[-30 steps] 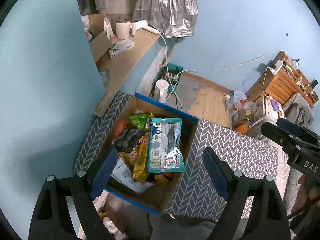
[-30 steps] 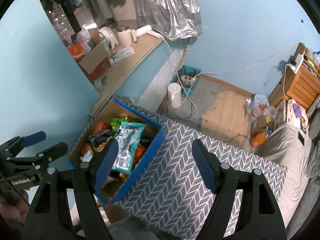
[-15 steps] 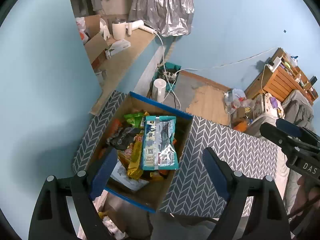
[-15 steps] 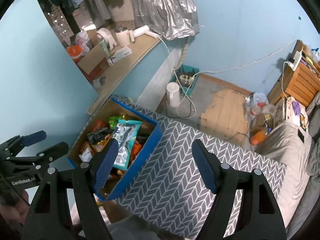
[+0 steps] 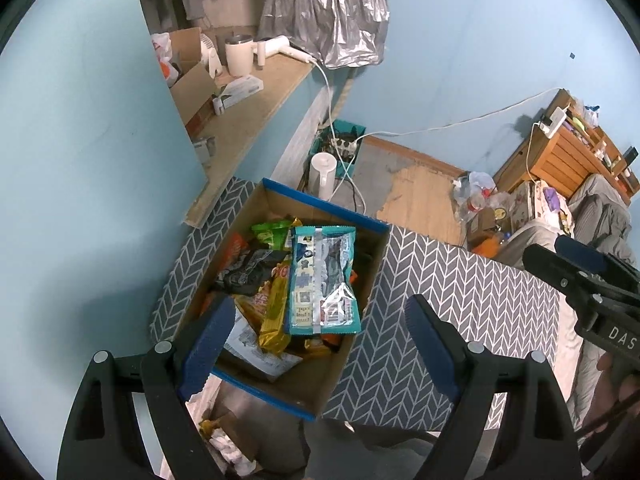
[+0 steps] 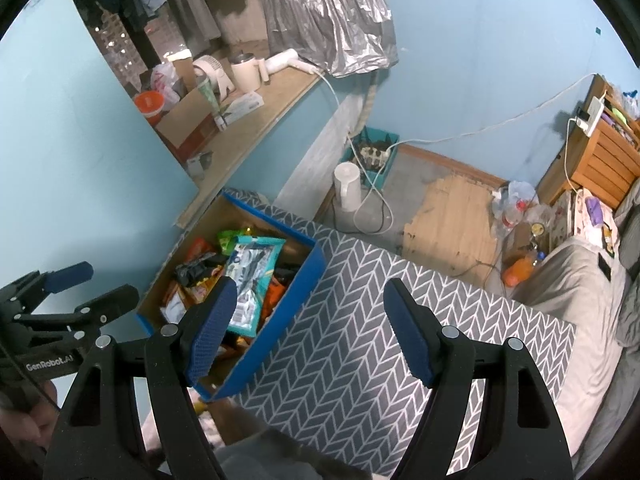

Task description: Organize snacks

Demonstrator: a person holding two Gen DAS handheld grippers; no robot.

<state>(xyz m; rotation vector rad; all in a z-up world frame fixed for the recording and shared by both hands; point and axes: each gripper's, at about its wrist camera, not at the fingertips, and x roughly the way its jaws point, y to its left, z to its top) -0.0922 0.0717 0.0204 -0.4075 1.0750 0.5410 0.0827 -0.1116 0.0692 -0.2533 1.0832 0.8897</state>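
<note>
Crinkly foil packets (image 5: 323, 280) in cardboard box (image 5: 320, 394)

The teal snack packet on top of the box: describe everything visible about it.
The teal snack packet is a flat, rectangular plastic pouch with teal borders, a shiny silvery centre seam, and white label patches and printed codes near its lower end. It looks sealed and slightly crinkled. It lies face-up, lengthwise, on top of the other wrappers in the blue-edged cardboard box, overlapping a yellow wrapper on its left. Neither gripper touches it; the right wrist view shows it too.
</note>
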